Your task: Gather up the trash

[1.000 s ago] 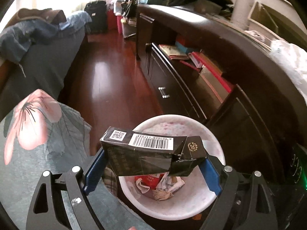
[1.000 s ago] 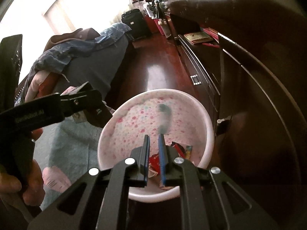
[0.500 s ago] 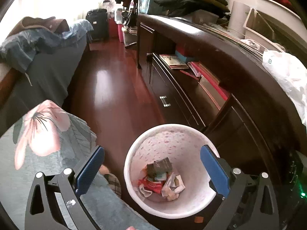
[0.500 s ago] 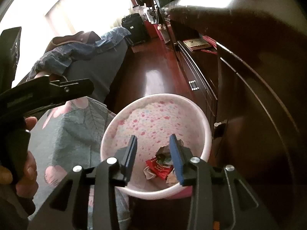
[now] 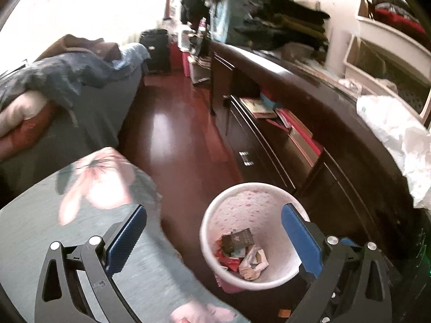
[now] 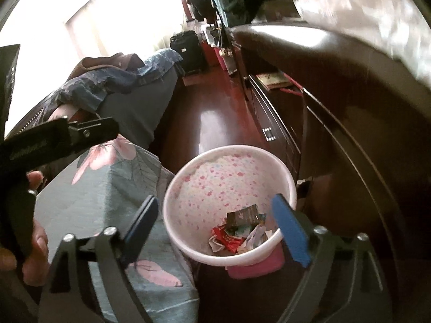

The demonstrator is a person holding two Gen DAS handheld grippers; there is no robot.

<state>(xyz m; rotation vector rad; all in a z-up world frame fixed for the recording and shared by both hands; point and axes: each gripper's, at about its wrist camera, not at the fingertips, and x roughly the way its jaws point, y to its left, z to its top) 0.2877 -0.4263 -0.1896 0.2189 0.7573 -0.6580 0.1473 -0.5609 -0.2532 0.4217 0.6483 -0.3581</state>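
Since a second ago the dark box (image 5: 238,239) has left the left gripper (image 5: 214,231) and now lies in the bin (image 5: 207,242), on top of red wrappers (image 5: 229,261) and crumpled white paper (image 5: 252,265). The left gripper's blue pads (image 5: 126,238) stand wide apart with nothing between them, and its view has pulled back from the bin. The right gripper (image 6: 218,228), nearly closed a second ago, has spread wide too and holds nothing; in its view the box (image 6: 242,215) sits among the trash toward the bin's (image 6: 172,188) right side. Left of the bin, and touching it in the right view, is a bed (image 6: 89,204) with a flowered cover. A dark cabinet (image 5: 317,123) runs along the right, with books (image 5: 260,106) on its shelf and a white bag (image 5: 398,140) on top. Red-brown floor (image 5: 172,140) stretches to the far end, where a black suitcase (image 5: 156,49) stands.
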